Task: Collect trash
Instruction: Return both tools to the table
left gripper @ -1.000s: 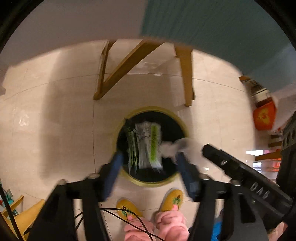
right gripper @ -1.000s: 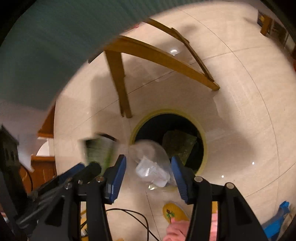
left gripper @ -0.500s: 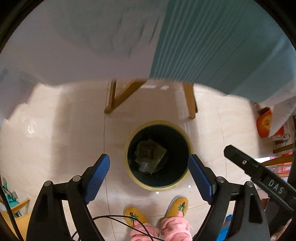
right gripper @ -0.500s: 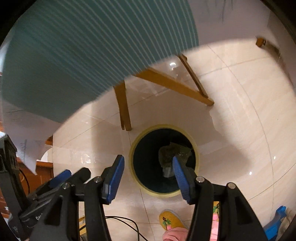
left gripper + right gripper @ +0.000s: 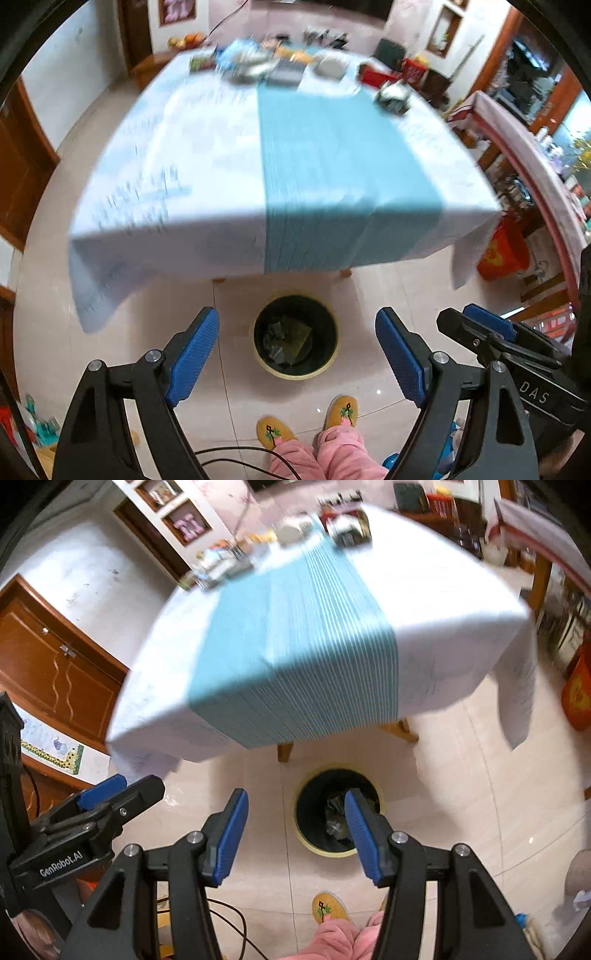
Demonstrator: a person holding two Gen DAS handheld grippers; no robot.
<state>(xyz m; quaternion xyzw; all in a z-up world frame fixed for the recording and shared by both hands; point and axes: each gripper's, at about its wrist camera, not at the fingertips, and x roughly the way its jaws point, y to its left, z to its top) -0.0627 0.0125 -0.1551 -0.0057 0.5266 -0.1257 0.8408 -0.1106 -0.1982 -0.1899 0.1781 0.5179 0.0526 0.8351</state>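
A round black bin with a yellow rim (image 5: pixel 266 365) stands on the floor below both grippers, also in the right wrist view (image 5: pixel 306 843). Crumpled wrappers (image 5: pixel 290 339) lie inside it, also seen in the right wrist view (image 5: pixel 334 818). My left gripper (image 5: pixel 297 354) is open and empty, high above the bin. My right gripper (image 5: pixel 293 834) is open and empty, also above the bin. Each gripper shows at the edge of the other's view.
A table with a white cloth and teal runner (image 5: pixel 325 177) stands behind the bin, with blurred items (image 5: pixel 258 62) at its far end. The person's yellow slippers (image 5: pixel 310 421) are just before the bin. Wooden cabinets (image 5: pixel 55 672) are at left, red bags (image 5: pixel 502 254) at right.
The green wrapper and the clear plastic dropped from the grippers into the bin. Both grippers opened, rose and tilted up, so the tabletop is now in view.
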